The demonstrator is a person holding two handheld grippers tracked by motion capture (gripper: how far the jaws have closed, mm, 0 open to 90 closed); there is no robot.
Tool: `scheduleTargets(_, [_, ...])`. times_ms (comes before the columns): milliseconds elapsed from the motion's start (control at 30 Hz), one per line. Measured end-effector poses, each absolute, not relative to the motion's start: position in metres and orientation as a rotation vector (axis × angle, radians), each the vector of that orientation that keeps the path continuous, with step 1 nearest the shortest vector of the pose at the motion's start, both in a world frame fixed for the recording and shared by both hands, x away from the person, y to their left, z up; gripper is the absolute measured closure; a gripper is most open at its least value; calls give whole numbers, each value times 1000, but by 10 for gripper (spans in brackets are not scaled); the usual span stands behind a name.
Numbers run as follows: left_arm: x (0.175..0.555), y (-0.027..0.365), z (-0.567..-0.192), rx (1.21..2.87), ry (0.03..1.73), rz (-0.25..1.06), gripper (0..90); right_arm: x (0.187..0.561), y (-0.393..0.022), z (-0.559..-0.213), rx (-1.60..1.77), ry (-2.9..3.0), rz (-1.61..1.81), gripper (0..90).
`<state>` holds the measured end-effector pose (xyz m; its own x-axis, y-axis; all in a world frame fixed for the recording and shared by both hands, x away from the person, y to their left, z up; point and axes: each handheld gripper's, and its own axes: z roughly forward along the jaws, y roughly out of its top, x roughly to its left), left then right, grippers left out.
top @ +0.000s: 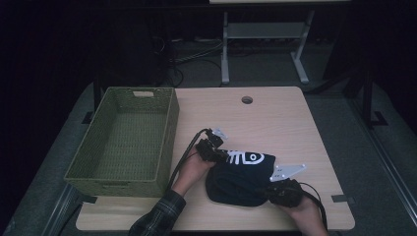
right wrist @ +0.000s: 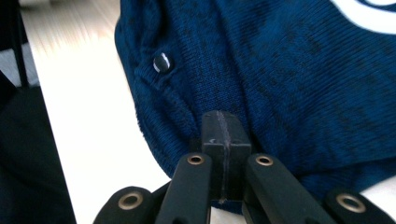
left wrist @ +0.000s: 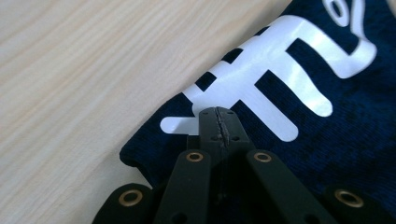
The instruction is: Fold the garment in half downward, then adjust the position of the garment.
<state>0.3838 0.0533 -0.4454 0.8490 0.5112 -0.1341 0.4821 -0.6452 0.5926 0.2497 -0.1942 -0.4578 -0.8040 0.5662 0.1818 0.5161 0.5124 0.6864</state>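
Observation:
A folded navy garment [top: 241,179] with a white print lies on the wooden table [top: 275,118] near its front edge. My left gripper [top: 220,152] is at the garment's left edge, its jaws shut. In the left gripper view its tips [left wrist: 218,114] sit over the white print on the cloth [left wrist: 327,154], and no cloth shows between the pads. My right gripper [top: 270,189] is at the garment's front right corner, also shut. In the right gripper view it [right wrist: 223,119] rests against the hem of the garment [right wrist: 289,70], near a small button [right wrist: 162,62].
A green woven basket [top: 167,128] with nothing in it stands on the left side of the table, close to my left hand. A round cable hole [top: 247,100] is at the far middle. Beyond the table stands a white desk frame [top: 225,49] on the floor.

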Motion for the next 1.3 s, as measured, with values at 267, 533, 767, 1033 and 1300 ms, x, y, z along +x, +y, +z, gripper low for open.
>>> scheduleTargets(267, [388, 49, -452, 2394, 690, 74, 900, 235, -181, -463, 921, 2668, 1161, 900])
scheduleTargets(533, [388, 42, -450, 2406, 663, 102, 900, 232, -166, -464, 858, 2710, 1170, 900])
scheduleTargets(767, [379, 53, -432, 2328, 668, 85, 886, 237, -179, -446, 856, 2640, 1268, 900])
scheduleTargets(1033, [342, 69, -410, 2272, 627, 56, 866, 260, -202, -428, 888, 2511, 1290, 900])
scheduleTargets(1300, [308, 77, -416, 2350, 606, 95, 860, 289, -223, -430, 964, 2409, 1237, 900])
